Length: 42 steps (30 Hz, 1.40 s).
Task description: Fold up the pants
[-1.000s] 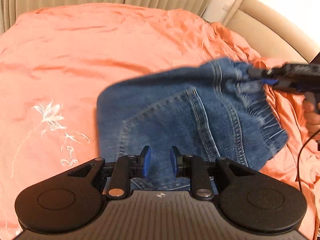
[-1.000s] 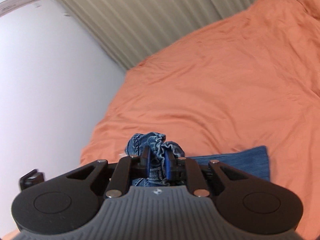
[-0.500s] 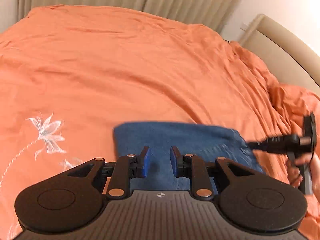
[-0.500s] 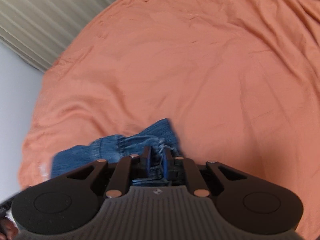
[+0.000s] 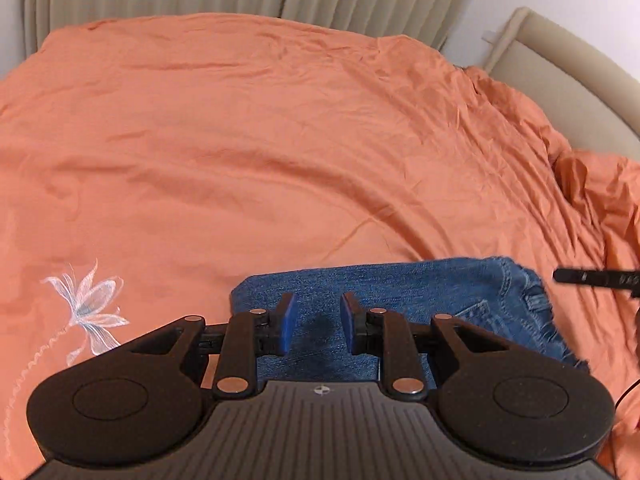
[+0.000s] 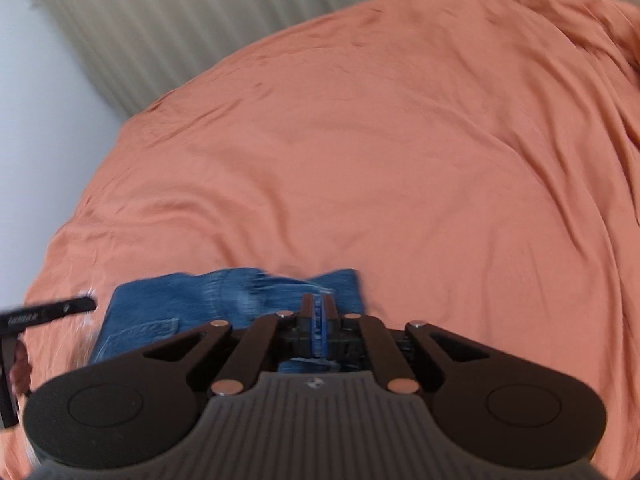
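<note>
1. Pants [image 5: 400, 300]: blue denim, lying as a compact folded stack on the orange bed cover [image 5: 280, 140], directly under and just ahead of my left hand-held gripper [image 5: 315, 322]
2. Left hand-held gripper: pads spread, nothing between them, hovering over the denim; can't tell if it touches the cloth
3. Right hand-held gripper [image 6: 318, 320]: pads pressed together, pinching a thin edge of the denim at the stack's side nearest it; view is motion-blurred so exact layer count is unclear
4. Handling, my read: denim is soft but fairly heavy and thick, holds a crease, not slippery, not fragile; stacked layers will slide over each other if I drag instead of lift
5. Frayed hem [image 5: 560, 344] sits to the right of my left gripper, near the other gripper's tip; threads are weak, poor place to pinch
6. Best hold, I'd say: folded edge or seam, grabbing all layers at once
7. The bed is soft, so pressing down to flatten gives little back-pressure
</note>
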### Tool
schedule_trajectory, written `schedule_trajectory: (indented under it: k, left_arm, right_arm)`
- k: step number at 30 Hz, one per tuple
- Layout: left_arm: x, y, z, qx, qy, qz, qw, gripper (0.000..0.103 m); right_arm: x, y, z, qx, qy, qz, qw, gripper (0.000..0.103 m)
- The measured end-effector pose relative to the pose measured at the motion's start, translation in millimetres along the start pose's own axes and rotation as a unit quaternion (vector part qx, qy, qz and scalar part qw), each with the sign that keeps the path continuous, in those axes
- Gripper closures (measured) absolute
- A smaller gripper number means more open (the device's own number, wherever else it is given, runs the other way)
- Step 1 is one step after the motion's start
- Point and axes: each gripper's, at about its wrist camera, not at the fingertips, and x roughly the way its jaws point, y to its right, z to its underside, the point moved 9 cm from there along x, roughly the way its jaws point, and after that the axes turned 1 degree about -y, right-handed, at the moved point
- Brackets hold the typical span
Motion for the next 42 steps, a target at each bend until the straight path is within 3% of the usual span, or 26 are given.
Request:
schedule_trajectory:
  k: [5,9,14,21,24,29,31,36,42]
  left_arm:
    - [15,-4,12,0.023,-0.021,-0.041,0.9987,0.077]
    - [42,-17,31,0.019,-0.064,-0.079,0.9947,0.076]
    - [25,-20,37,0.031,-0.065,-0.118,0.9904,0.077]
    - [-50,13,64,0.049,-0.044,-0.063,0.9958,0.077]
    - [-69,33,86,0.067,-0.060,-0.043,0.9950,0.077]
    - [-91,52,128,0.091,-0.077,-0.049,0.9917,0.076]
    - [-98,54,142,0.106,-0.080,-0.060,0.9893,0.072]
    - [-110,62,176,0.131,-0.074,-0.078,0.9856,0.048]
    - [-87,54,197,0.132,-0.033,-0.154,0.9786,0.048]
  right_arm:
    - [11,-32,8,-0.074,-0.003,0.006,0.997,0.103]
    - [51,-8,30,-0.067,-0.037,0.042,0.996,0.103]
    - [52,-1,33,-0.047,-0.042,0.049,0.997,0.103]
    - [-15,-34,55,-0.088,0.003,0.038,0.995,0.100]
    - [-40,-41,74,-0.098,0.025,0.048,0.994,0.100]
    - [-53,-28,108,-0.066,0.051,0.061,0.995,0.098]
    - [-48,-18,122,-0.038,0.054,0.058,0.996,0.098]
    - [-38,-3,142,0.014,0.074,0.035,0.997,0.098]
    - [-40,-4,142,0.013,0.091,0.026,0.995,0.098]
